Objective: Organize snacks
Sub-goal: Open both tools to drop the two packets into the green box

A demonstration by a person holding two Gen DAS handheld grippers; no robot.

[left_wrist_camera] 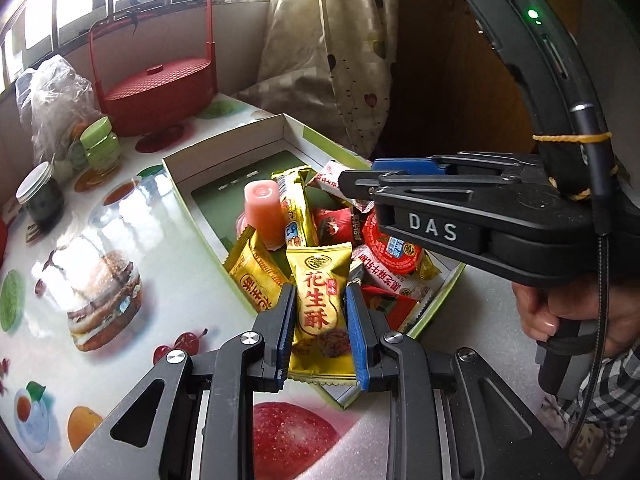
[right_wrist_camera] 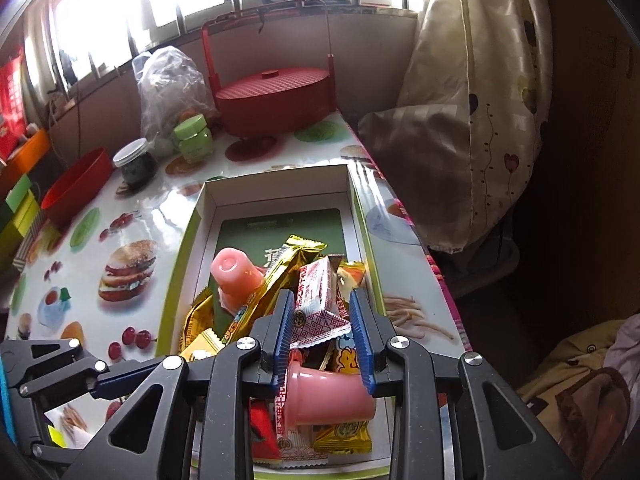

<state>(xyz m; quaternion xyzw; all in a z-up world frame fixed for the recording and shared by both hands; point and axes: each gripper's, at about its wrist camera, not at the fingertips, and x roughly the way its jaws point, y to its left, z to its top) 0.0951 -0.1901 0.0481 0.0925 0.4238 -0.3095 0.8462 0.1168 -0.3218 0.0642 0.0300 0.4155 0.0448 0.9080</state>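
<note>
Gripping a gold peanut-crisp packet (left_wrist_camera: pixel 318 312) with red lettering, the left gripper (left_wrist_camera: pixel 318 334) holds it at the near edge of the white snack box (left_wrist_camera: pixel 224 148). Right gripper (right_wrist_camera: pixel 322 344) hangs open over wrapped snacks.

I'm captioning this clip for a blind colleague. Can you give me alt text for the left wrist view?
The left gripper grips a gold-wrapped peanut candy packet over an open white cardboard box piled with snacks, including a pink jelly cup. The right gripper reaches in from the right; a red lidded basket stands behind.
</note>
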